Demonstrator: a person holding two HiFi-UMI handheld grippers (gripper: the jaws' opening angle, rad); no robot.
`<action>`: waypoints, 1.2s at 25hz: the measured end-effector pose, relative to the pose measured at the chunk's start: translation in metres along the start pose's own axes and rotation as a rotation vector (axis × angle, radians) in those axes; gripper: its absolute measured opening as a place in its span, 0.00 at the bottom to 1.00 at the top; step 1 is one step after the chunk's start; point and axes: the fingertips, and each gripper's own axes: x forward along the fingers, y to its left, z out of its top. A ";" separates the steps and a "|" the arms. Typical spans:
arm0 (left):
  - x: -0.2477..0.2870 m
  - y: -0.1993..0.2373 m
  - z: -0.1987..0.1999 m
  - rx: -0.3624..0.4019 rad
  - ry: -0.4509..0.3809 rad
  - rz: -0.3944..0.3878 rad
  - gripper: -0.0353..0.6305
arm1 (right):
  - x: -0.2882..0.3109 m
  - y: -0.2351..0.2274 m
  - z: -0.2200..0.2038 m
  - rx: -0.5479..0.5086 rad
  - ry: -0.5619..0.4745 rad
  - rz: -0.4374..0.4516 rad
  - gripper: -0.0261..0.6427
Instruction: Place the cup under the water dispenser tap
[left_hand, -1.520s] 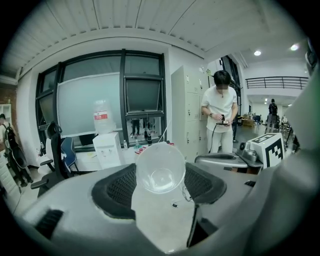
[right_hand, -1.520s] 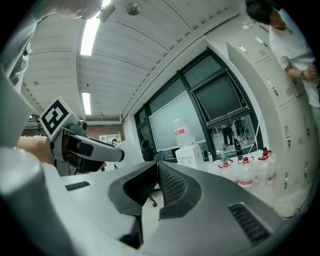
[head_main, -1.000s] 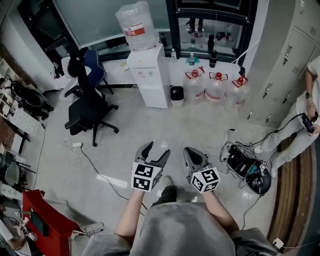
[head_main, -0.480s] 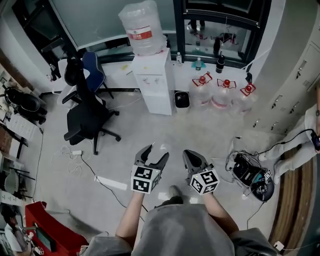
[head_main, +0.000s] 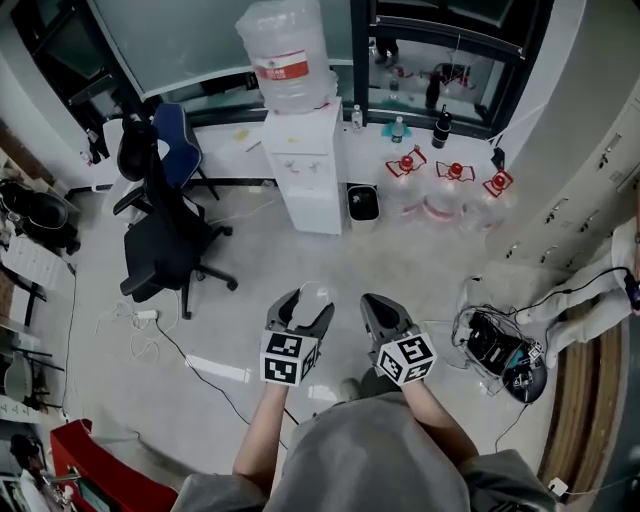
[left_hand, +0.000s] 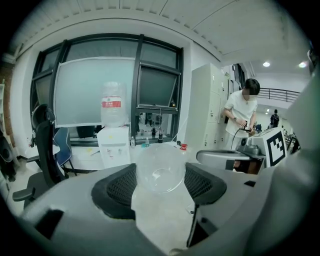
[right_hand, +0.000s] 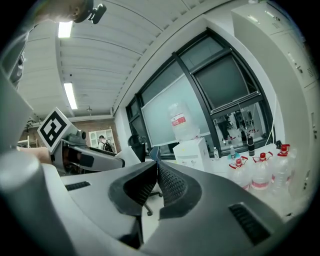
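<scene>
A clear plastic cup (left_hand: 160, 169) sits between the jaws of my left gripper (head_main: 309, 303), which is shut on it; the cup (head_main: 311, 296) shows faintly in the head view. My right gripper (head_main: 379, 310) is beside it, shut with nothing between its pads (right_hand: 170, 186). The white water dispenser (head_main: 303, 165) with a large bottle (head_main: 285, 55) on top stands across the floor ahead, well apart from both grippers. It also appears as a small dispenser (left_hand: 113, 146) in the left gripper view and as a dispenser (right_hand: 191, 153) in the right gripper view.
A black office chair (head_main: 165, 235) stands left of the dispenser. Three full water jugs (head_main: 449, 190) and a small black bin (head_main: 362, 203) stand to its right. Cables and gear (head_main: 497, 352) lie on the floor at right, beside a person's legs (head_main: 590, 295). A person (left_hand: 243, 112) stands by the lockers.
The view has moved forward toward the dispenser, which now sits closer and more central. Both grippers keep the same pose, the left still holding the cup.
</scene>
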 end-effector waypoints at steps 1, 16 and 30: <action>0.003 0.002 0.000 -0.002 0.000 -0.002 0.51 | 0.004 -0.002 0.000 -0.001 0.002 -0.001 0.06; 0.075 0.058 0.021 -0.018 0.041 -0.006 0.51 | 0.091 -0.049 0.008 0.012 0.033 0.009 0.06; 0.183 0.105 0.069 -0.022 0.093 0.007 0.51 | 0.185 -0.139 0.038 0.047 0.068 0.026 0.06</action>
